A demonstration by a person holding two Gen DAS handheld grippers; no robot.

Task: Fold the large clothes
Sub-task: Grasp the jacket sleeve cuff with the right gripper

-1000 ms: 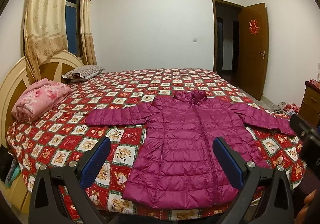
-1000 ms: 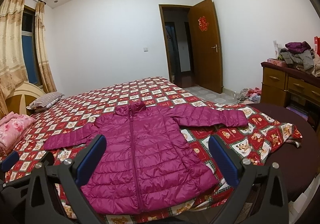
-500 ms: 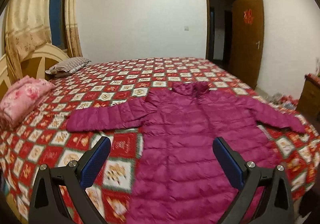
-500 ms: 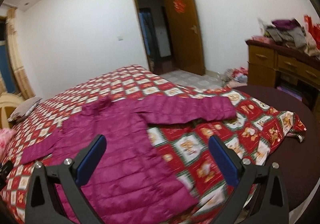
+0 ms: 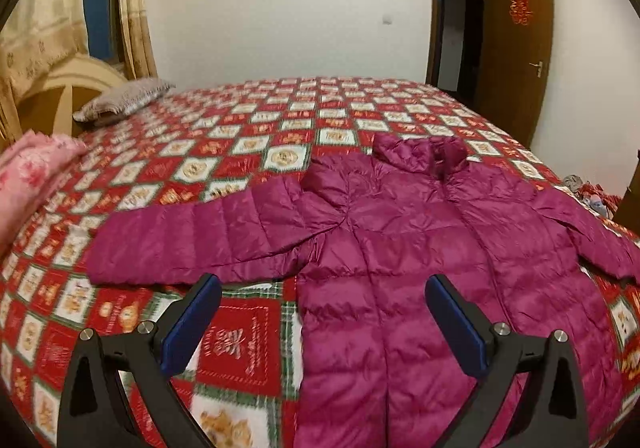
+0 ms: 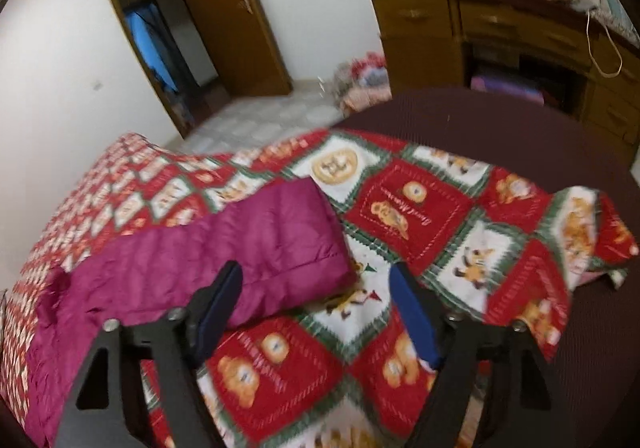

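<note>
Magenta puffer jacket [image 5: 400,248] lay flat, sleeves spread, on the red patchwork bedspread [image 5: 248,340], bare quilt around its cuffs. Left gripper [image 5: 324,324] and right gripper [image 6: 314,312] hovered, jaws apart, holding nothing.

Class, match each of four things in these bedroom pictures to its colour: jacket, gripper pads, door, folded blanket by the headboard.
Things:
1. jacket
2. pads on the tongs
3. door
4. folded blanket

Colours:
A. brown
B. pink
C. magenta
D. blue

Pairs: 1-C, 2-D, 3-A, 4-B
</note>
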